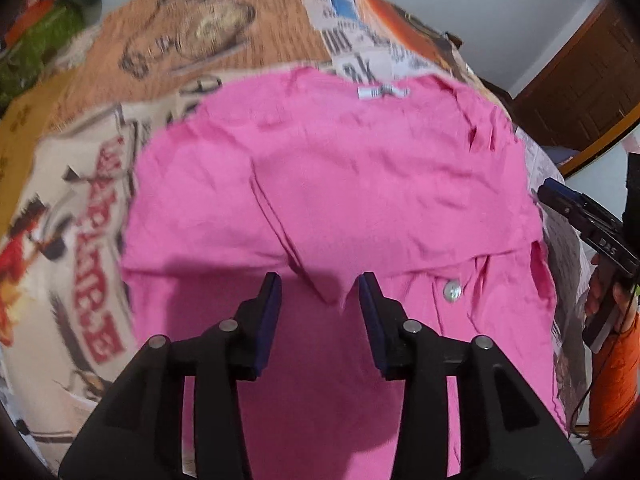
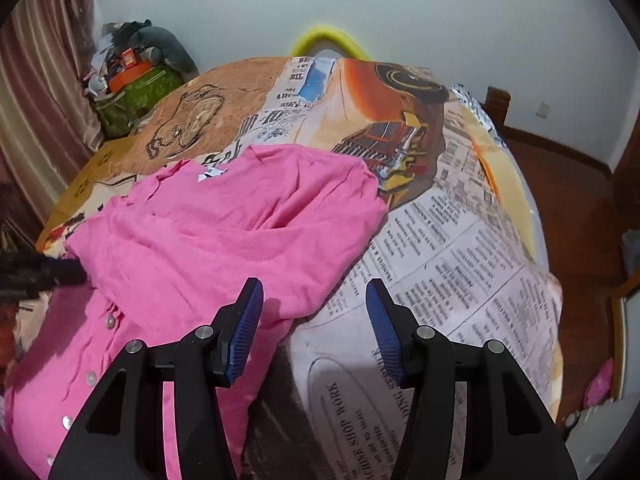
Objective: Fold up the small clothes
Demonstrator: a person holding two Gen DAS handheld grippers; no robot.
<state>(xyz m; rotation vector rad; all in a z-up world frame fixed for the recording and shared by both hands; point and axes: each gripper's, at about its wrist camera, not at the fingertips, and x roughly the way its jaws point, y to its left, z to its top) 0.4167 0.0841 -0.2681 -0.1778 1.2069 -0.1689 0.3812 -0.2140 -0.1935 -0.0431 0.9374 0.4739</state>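
I am seeing 1 pink shirt [image 1: 360, 184] lying on the bedspread [image 2: 460, 240]. My left gripper [image 1: 320, 292] is hanging part-open over it, gripping nothing. My right gripper [image 2: 314, 300] is hovering part-open at the shirt's edge, empty.

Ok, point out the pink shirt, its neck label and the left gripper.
pink shirt [image 1: 360, 184], left wrist view, folded-over back panel.
neck label [image 1: 383, 92], left wrist view, middle of the white tag.
left gripper [image 1: 320, 300], left wrist view, gap midway between its fingertips.

A bed under a newspaper-print cover [image 2: 460, 248] carries the pink shirt [image 2: 224, 232], lying folded.
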